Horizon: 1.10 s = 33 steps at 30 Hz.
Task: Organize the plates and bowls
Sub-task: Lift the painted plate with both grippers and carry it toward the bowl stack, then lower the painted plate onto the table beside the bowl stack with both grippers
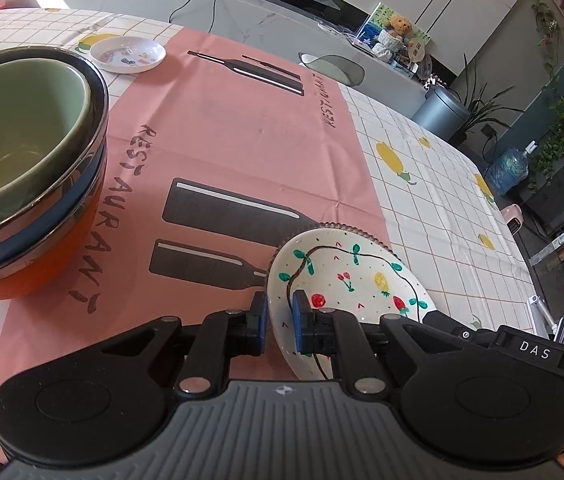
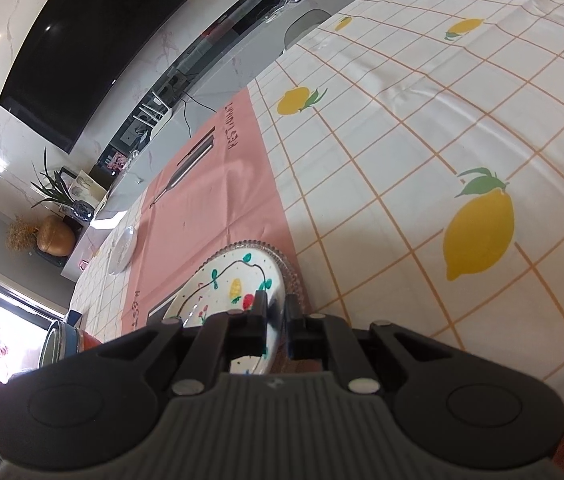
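— Nearest: left fingers [image 1: 280, 322] clamped on painted plate [image 1: 345, 276], near rim.
— Right fingers [image 2: 276, 322]?
— Clamped on same plate's other rim. Glass plate [image 2: 293, 276] with beaded edge beneath it.
— Where?
— Tilted, over pink mat [image 1: 242, 132] on table [image 1: 433, 208].
— Elsewhere?
— Stacked bowls [image 1: 30, 168] at left, green inside. Small white dish [image 1: 128, 54] far back.
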Tool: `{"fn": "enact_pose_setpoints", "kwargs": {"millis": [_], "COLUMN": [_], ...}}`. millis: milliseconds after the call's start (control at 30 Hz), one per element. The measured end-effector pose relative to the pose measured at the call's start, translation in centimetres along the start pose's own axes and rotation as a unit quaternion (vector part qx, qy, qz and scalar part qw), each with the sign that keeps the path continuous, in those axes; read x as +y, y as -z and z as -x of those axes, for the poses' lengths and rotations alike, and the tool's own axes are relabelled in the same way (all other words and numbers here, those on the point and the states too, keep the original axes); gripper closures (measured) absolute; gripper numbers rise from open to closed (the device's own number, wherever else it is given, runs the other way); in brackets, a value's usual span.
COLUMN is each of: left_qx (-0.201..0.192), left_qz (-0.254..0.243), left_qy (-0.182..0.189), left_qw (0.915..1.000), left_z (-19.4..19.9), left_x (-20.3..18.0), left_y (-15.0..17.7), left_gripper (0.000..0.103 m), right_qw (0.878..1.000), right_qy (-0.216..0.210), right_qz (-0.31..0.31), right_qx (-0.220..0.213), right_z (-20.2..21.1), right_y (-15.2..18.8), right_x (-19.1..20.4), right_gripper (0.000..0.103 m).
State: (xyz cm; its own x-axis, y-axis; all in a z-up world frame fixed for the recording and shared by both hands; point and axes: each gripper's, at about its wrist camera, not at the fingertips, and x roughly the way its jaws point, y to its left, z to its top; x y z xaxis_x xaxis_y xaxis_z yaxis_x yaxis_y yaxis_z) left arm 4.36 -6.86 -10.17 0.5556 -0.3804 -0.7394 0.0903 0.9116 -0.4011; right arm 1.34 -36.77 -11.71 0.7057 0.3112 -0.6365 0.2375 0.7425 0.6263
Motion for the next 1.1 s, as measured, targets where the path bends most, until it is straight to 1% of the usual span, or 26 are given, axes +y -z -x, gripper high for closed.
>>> {"fn": "enact_pose_setpoints", "kwargs": {"millis": [233,567,733,933,1033,1100], "left_qx": [0.003,0.000,0.002,0.001,0.001,0.003], "left_qz": [-0.003,-0.009,-0.008,-0.010,-0.011,-0.010], "left_qy": [-0.008,-0.014,-0.020,-0.026,-0.026,-0.023], "left_qw": [1.0000,0.9999,0.9998,0.9996,0.9996,0.9997], "left_z": [-0.2,-0.1,-0.1,0.0,0.0,0.0], "left_x": [0.0,-0.2,-0.4,-0.6,-0.7,-0.6], "left_y": [0.3,0.3,0.2,0.1,0.2,0.2], "left_gripper": [0.088,0.088,0.088,0.088,0.088,0.088], "right_qw": [0.998,0.991,0.985,0.973,0.972,0.975], "right_qy": [0.016,0.034,0.045,0.069,0.074,0.073], "right_qz": [0.051,0.127,0.164,0.216,0.220,0.207], "right_qx": [-0.014,-0.035,-0.041,-0.045,-0.044,-0.039], "right_z": [0.0,-0.1,-0.1,-0.4,-0.6,-0.6], "right_y": [0.7,1.6,2.1,2.7,2.7,2.4], "right_x": [1.1,2.2,3.0,4.2,4.3,4.2], "right_gripper": [0.096,0.092,0.090,0.086,0.086,0.086]}}
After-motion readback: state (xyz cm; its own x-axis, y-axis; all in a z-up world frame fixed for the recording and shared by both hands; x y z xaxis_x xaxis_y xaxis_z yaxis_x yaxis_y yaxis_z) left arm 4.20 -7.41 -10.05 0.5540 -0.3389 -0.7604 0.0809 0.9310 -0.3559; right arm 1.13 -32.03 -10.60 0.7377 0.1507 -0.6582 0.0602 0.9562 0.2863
